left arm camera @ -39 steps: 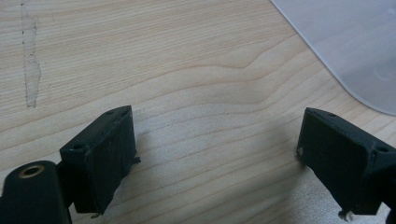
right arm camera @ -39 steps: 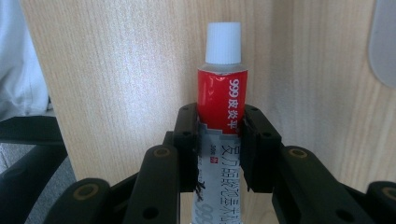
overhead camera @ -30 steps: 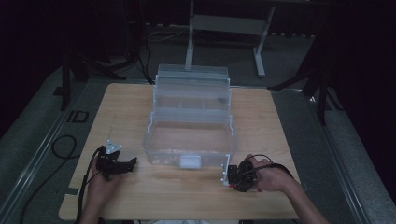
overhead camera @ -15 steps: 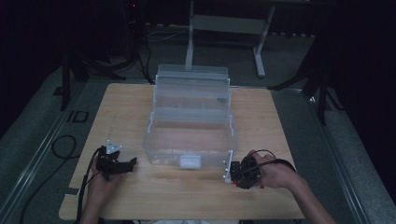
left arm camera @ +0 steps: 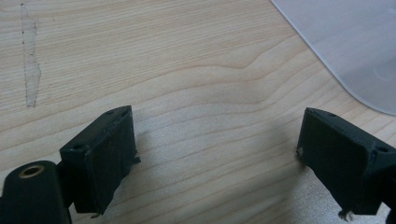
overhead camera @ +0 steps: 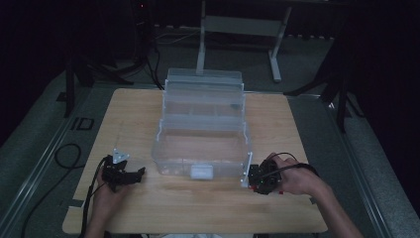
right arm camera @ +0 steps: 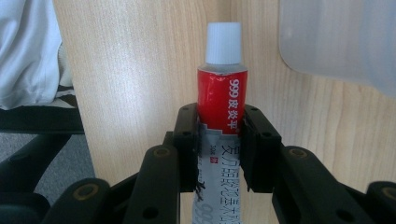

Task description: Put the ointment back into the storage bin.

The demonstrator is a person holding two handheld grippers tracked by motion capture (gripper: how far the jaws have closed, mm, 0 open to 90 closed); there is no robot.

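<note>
A red and silver ointment tube (right arm camera: 219, 98) with a white cap stands clamped between the jaws of my right gripper (right arm camera: 219, 140), cap pointing away from the camera. In the high view that right gripper (overhead camera: 261, 179) sits at the front right corner of a clear plastic tiered box (overhead camera: 202, 144), which stands open in the middle of the wooden table (overhead camera: 148, 208). My left gripper (overhead camera: 123, 173) rests left of the box's front. Its jaws are wide apart over bare wood in the left gripper view (left arm camera: 215, 140), with nothing between them.
A corner of the clear box (left arm camera: 355, 42) lies ahead and to the right of the left jaws. Another box corner (right arm camera: 336, 42) shows beyond the tube. The table's near edge and a white cloth (right arm camera: 28, 51) lie to the left in the right gripper view.
My right gripper with the tube has shifted slightly toward the box's front right corner. The left gripper has stayed put.
</note>
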